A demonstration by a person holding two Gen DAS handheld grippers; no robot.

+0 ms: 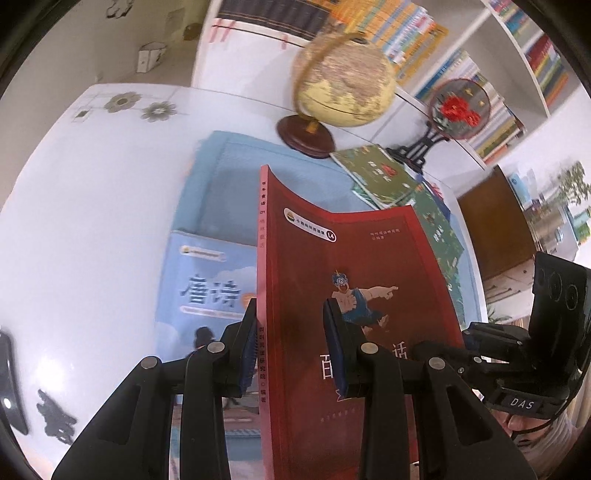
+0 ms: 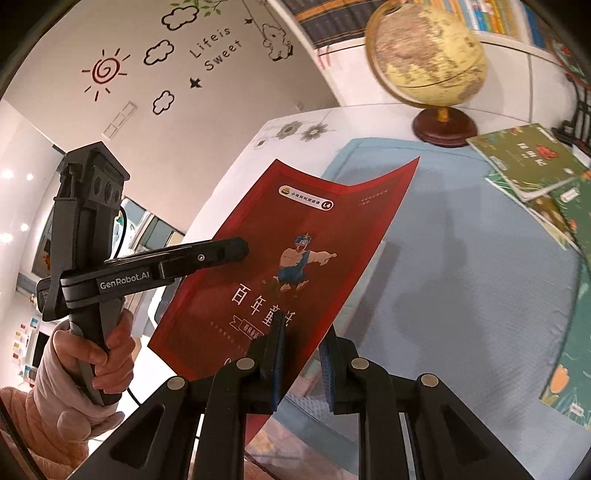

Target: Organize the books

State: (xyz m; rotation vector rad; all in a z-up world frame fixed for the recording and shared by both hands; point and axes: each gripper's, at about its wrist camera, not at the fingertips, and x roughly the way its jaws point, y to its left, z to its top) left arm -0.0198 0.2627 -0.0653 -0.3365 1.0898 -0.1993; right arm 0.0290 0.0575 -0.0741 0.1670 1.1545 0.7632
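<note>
In the left wrist view, a blue book (image 1: 207, 295) is seen lying flat on a blue mat (image 1: 236, 177) on the white table (image 1: 92, 221), at the left. Just to its right, a red book (image 1: 354, 258) is held up off the mat, spine to the left; its spine edge is pinched by the left claw (image 1: 291, 347). Behind it, a globe (image 1: 343, 85) stands at the mat's far edge, and green books (image 1: 384, 173) lie fanned beside a round red-flowered ornament (image 1: 458, 110) on a black stand. In the right wrist view, a hand (image 2: 92, 354) is seen gripping the left tool's handle at the left, and the red book's lower edge is pinched by the right claw (image 2: 303, 354). Shelves of books (image 1: 406, 33) are seen behind the table.
</note>
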